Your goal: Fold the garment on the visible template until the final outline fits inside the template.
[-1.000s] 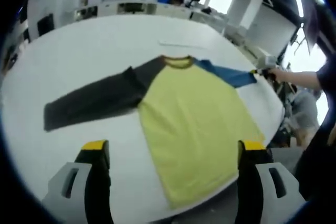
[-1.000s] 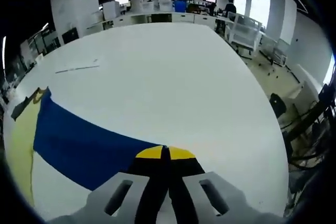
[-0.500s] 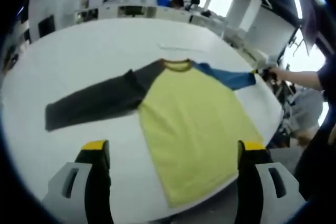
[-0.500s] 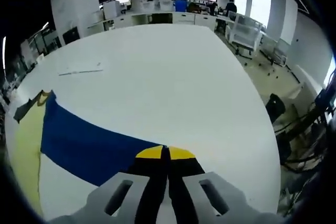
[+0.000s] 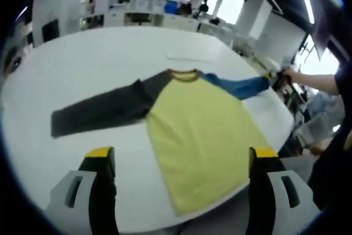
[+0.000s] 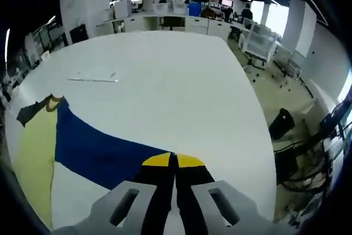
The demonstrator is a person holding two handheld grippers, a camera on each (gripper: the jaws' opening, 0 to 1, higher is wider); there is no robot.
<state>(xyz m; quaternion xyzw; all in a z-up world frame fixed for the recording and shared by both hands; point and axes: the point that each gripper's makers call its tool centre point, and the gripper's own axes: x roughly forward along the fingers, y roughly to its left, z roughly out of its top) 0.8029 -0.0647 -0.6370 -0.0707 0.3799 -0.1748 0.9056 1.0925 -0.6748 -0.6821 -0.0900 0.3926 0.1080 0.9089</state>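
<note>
Office desks and ceiling lights sit behind a big white table (image 5: 82,64) in your left gripper view. A raglan shirt (image 5: 198,136) lies flat on it, yellow body, dark grey sleeve (image 5: 99,114) stretched out to the left. Your left gripper (image 5: 181,160) hangs above the near edge, jaws spread wide, nothing in them.

Over in your right gripper view, your right gripper (image 6: 174,160) has its jaws pressed together, pinching the cuff of the blue sleeve (image 6: 104,149). A thin paper strip (image 6: 93,78) lies farther back on the table.
</note>
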